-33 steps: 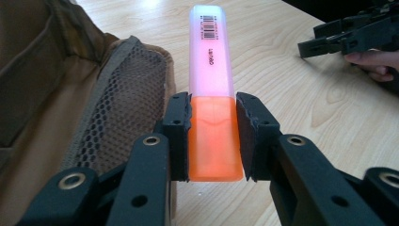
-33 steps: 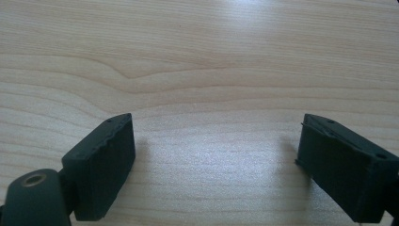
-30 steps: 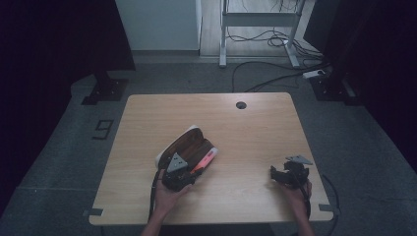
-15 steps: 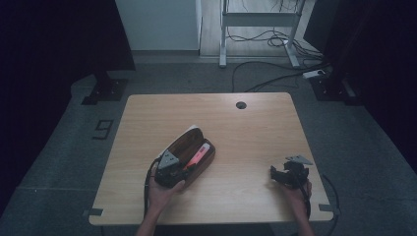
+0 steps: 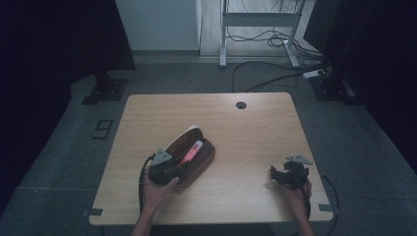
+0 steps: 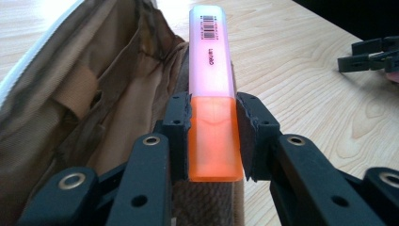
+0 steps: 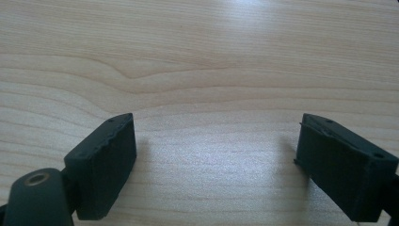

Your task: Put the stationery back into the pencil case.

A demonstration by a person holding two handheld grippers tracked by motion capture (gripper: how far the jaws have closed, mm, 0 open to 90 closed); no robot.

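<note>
The left tool (image 6: 212, 141) clamps the highlighter (image 6: 212, 101), seemingly above the open pouch (image 6: 94, 94).

The high view looks forward and down over the whole worktop (image 5: 236, 123). Both gripper views sit close above that worktop; the left one also faces the pouch (image 6: 94, 94).

highlighter (image 6: 212, 94): pink body, orange cap | gripper-held over open brown pencil case (image 6: 84, 103)
</note>
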